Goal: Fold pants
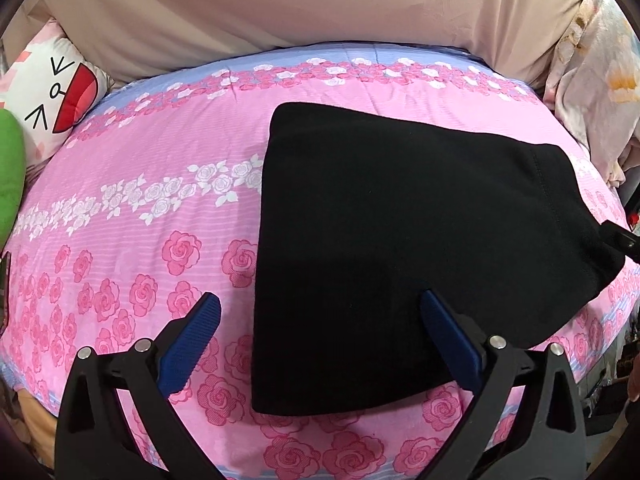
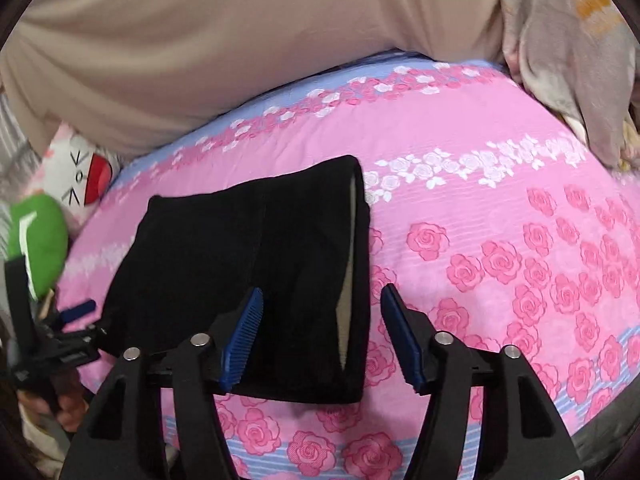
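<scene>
The black pants (image 1: 400, 248) lie folded into a flat, roughly square bundle on the pink rose-print bed sheet (image 1: 140, 208). In the right wrist view the pants (image 2: 240, 264) show a pale inner edge along their right side. My left gripper (image 1: 320, 316) is open above the bundle's near left edge, its right finger over the cloth, holding nothing. My right gripper (image 2: 322, 312) is open above the bundle's near right edge, empty. The left gripper also shows at the left edge of the right wrist view (image 2: 72, 320).
A beige headboard (image 1: 300, 4) runs along the far side of the bed. A white cartoon-face pillow (image 1: 52, 96) and a green plush (image 1: 8, 168) lie at the left. A pale floral blanket (image 1: 592, 80) is heaped at the right. The bed's near edge runs just below the grippers.
</scene>
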The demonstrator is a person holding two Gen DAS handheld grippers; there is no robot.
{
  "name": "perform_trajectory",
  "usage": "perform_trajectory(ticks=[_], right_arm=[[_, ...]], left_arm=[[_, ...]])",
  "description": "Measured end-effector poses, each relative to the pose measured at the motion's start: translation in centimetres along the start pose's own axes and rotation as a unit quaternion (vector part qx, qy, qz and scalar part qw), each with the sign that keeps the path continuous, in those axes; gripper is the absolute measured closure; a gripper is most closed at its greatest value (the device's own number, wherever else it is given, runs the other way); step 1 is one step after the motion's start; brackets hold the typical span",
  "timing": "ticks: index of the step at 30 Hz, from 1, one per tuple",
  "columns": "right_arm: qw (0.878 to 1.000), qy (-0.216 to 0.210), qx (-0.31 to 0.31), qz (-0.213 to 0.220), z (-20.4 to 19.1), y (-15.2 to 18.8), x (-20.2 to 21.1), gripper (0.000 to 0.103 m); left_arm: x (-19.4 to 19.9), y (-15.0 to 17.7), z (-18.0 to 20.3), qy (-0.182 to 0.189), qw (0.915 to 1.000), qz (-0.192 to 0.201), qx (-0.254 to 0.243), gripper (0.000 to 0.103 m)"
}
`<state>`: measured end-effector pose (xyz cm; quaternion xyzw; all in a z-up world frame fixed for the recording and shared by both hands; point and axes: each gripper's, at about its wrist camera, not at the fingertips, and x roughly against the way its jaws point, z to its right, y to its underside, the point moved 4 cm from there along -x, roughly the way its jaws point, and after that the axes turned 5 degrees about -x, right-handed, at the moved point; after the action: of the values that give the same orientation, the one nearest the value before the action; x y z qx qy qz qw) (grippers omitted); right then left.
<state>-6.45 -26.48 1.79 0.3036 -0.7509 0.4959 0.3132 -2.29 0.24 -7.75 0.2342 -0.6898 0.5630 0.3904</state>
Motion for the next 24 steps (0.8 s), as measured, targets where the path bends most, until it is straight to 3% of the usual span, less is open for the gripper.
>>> perform_trajectory(ticks=[3, 6, 13, 16, 20, 22, 24], right_arm=[[1.000, -0.017, -0.014, -0.020, 0.0, 0.7, -0.6, 0.038], [0.999, -0.006, -0.009, -0.048, -0.2, 1.8, -2.9, 0.037], [0.998, -0.016, -0.026, -0.056, 0.3, 2.5, -2.9, 0.031], [0.996, -0.050, -0.044, -0.057, 0.2, 2.5, -2.2, 0.025], [0.995, -0.042, -0.049, -0.079, 0.7, 3.3, -3.5, 0.020], [0.995, -0.053, -0.049, -0.071, 0.8, 3.5, -3.3, 0.020], [0.994, -0.065, -0.057, -0.068, 0.9, 3.5, -3.2, 0.017]], left_arm=[[-0.2, 0.0, -0.2, 0.006, 0.9999, -0.005, 0.009, 0.005], [-0.4, 0.1, -0.3, 0.012, 0.9997, -0.012, 0.019, 0.005], [0.0, 0.2, -0.1, 0.038, 0.9986, -0.021, 0.028, 0.005], [0.0, 0.2, 0.2, 0.078, 0.9961, -0.021, 0.035, 0.005], [-1.4, 0.7, -0.4, 0.101, 0.9926, -0.036, 0.056, 0.005], [-2.6, 1.3, -1.0, 0.145, 0.9840, -0.056, 0.088, 0.005], [-2.8, 1.4, -1.8, 0.172, 0.9779, -0.040, 0.112, 0.005]])
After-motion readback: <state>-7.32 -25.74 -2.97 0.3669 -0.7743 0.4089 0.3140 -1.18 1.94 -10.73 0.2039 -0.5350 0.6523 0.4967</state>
